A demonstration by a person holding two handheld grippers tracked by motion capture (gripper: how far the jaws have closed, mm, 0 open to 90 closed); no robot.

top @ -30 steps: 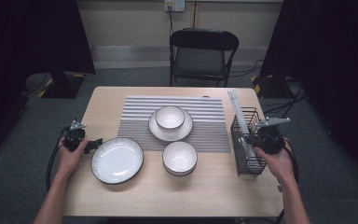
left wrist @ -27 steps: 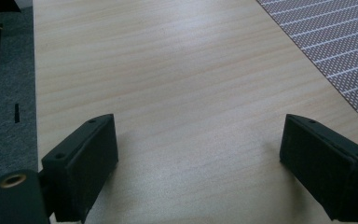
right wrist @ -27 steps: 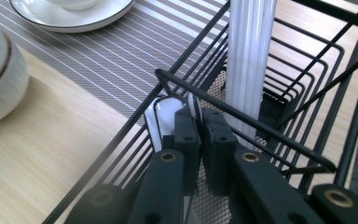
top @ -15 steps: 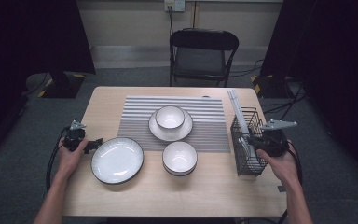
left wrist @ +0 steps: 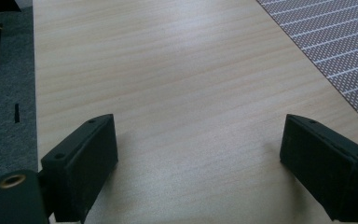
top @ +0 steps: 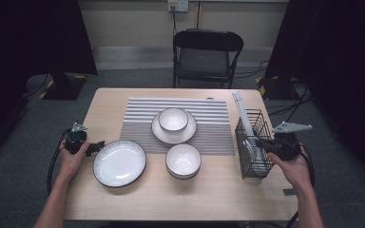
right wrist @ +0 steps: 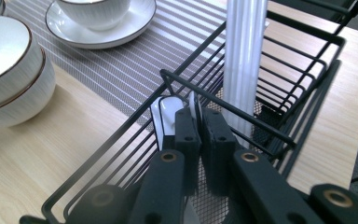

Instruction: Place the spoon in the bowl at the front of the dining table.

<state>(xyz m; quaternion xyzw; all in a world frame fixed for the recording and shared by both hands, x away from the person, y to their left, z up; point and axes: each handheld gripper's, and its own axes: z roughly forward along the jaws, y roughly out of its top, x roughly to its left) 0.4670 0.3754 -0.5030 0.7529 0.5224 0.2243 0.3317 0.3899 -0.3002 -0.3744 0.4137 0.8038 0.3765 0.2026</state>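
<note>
**Right gripper clamped on spoon inside wire basket**

The right gripper (right wrist: 196, 135) reaches into the black wire basket (top: 254, 142) at the table's (top: 209, 194) right edge, jaws pinching 1 white spoon (right wrist: 195, 106) edgewise. White chopsticks (right wrist: 244, 51) stand just behind it. The left gripper (left wrist: 198, 172) rests over bare wood beside the plate (top: 119, 163), jaws spread wide, holding nothing.

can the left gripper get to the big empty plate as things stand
Probably yes. The left gripper sits on the table just left of the plate, jaws open and pointing toward its rim, with bare wood between them. Nothing stands in the way; the bowls are farther right.
</note>
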